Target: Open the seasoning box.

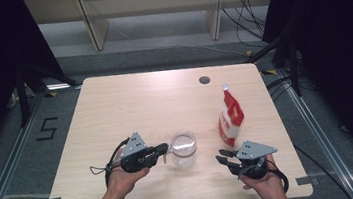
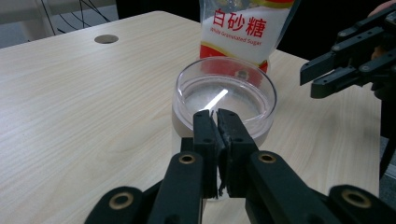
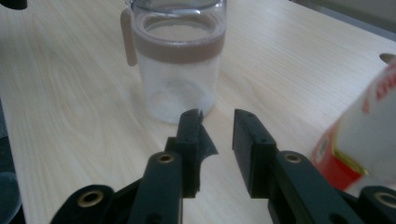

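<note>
Clear jar [image 1: 183, 149] near table [image 1: 115, 111] front, sugar bag [image 1: 230, 117] just right of it. Left gripper [image 1: 166, 150] pinched on jar rim. Right gripper [image 1: 222, 155] empty, jaws slightly apart, near bag.

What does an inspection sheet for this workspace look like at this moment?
Surface: pale wood table with a round hole near the far edge.
Job's things: clear jar standing open; sugar bag upright to its right.
Clutter: nothing seen.
Grippers: left claw shut at the jar's rim; right claw apart from both things, jaws parted with nothing between them.
Cables: a black cable loops from the left claw; more lie on the floor beyond.
Surroundings: dark curtains, grey floor.
</note>
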Available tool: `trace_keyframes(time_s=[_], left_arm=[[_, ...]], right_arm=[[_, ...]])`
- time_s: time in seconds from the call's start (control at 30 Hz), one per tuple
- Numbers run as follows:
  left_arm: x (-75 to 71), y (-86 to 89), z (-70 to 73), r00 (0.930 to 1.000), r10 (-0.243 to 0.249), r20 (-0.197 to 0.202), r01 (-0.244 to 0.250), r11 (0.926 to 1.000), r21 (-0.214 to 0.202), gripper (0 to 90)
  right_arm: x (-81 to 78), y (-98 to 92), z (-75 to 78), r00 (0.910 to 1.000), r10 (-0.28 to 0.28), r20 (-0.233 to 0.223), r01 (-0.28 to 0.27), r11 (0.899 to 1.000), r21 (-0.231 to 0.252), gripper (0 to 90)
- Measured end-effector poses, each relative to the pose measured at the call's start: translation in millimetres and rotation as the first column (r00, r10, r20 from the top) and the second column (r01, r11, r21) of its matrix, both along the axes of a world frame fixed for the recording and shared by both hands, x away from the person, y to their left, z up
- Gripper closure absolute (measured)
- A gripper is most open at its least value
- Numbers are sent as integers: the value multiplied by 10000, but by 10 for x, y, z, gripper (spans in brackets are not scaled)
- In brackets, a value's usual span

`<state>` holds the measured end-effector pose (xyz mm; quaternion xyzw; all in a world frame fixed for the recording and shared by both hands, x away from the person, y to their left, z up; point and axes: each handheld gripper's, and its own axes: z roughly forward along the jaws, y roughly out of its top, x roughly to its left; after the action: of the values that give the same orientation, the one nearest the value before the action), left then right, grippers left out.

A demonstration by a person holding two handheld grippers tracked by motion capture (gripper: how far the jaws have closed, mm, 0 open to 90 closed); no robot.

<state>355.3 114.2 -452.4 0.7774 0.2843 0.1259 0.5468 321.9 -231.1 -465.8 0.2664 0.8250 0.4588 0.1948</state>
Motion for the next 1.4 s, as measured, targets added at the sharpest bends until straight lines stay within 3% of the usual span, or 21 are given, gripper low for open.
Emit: trace_keyframes(time_s=[0.1,0.2,0.37,0.47,0.5,0.57,0.83,0.97,1.4], left_arm=[[2,0,-34,9999,109,36,-111,9985,528,868],[29,18,-41,9990,217,-394,-224,9996,-181,866],[-10,-27,90,9999,64,127,-64,10000,-20,860],[12,-54,72,9999,5,124,-7,9999,173,858],[20,-61,53,9999,94,39,-95,9998,200,858],[44,-63,17,10000,25,-83,-25,10000,20,861],[38,-60,11,10000,79,24,-80,9999,77,866],[19,-61,-5,10000,63,0,-63,9999,92,865],[18,-57,-11,10000,4,10,-4,10000,67,862]], right_arm=[[55,95,4,9998,169,66,-168,9998,-124,757],[103,134,1,9998,181,88,-180,9997,-139,761],[129,115,-14,9999,122,-8,-122,9999,-17,759],[132,113,-21,9999,161,17,-161,9999,-35,759],[121,113,-19,9998,111,-176,-112,9999,-64,759],[120,117,-19,9999,118,22,-118,9999,-108,759],[131,138,-34,9997,247,82,-246,9996,-129,790],[149,149,-20,9998,177,-16,-177,9998,61,802],[287,352,62,9980,523,354,-543,9970,559,849]])
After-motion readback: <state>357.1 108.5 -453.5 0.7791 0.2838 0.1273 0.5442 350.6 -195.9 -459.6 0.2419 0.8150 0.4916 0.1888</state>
